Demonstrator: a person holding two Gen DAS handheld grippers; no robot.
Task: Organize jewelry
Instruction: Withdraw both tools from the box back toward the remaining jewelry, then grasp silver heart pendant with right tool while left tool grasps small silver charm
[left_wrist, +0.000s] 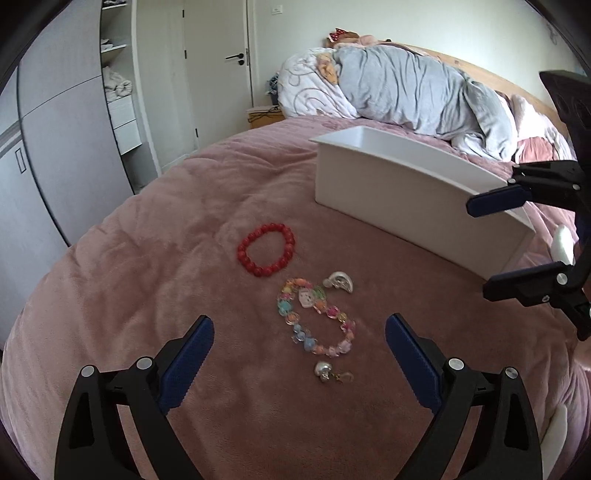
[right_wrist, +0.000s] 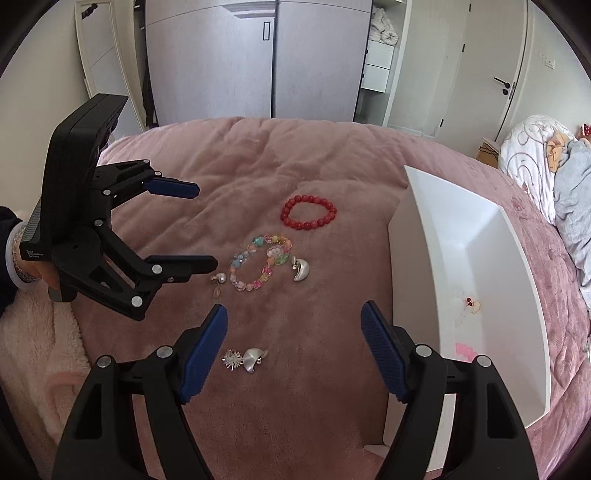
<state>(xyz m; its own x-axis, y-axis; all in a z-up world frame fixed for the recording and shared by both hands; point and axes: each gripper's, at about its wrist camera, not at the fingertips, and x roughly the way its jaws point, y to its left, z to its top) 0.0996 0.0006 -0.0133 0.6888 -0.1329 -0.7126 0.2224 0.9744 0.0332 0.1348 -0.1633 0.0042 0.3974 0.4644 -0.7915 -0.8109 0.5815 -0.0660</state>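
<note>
On the pink blanket lie a red bead bracelet (left_wrist: 266, 249) (right_wrist: 308, 213), a pastel multicolour bead bracelet (left_wrist: 314, 321) (right_wrist: 260, 261), a silver shell-shaped earring (left_wrist: 339, 282) (right_wrist: 300, 269), a small pearl earring (left_wrist: 325, 371) (right_wrist: 218, 280) and a silver starburst-and-shell earring (right_wrist: 245, 359). A white box (left_wrist: 413, 184) (right_wrist: 476, 280) holds small pink and red pieces (right_wrist: 469, 304). My left gripper (left_wrist: 299, 354) (right_wrist: 205, 225) is open and empty, near the pastel bracelet. My right gripper (right_wrist: 293, 345) (left_wrist: 484, 245) is open and empty, over the starburst earring, beside the box.
A bed with a pink blanket (left_wrist: 166, 258) carries everything. A grey and white duvet heap (left_wrist: 406, 88) lies behind the box. A fluffy pale pink cloth (right_wrist: 40, 332) lies at the left bed edge. Wardrobe (right_wrist: 258, 62) and door (left_wrist: 218, 66) stand beyond.
</note>
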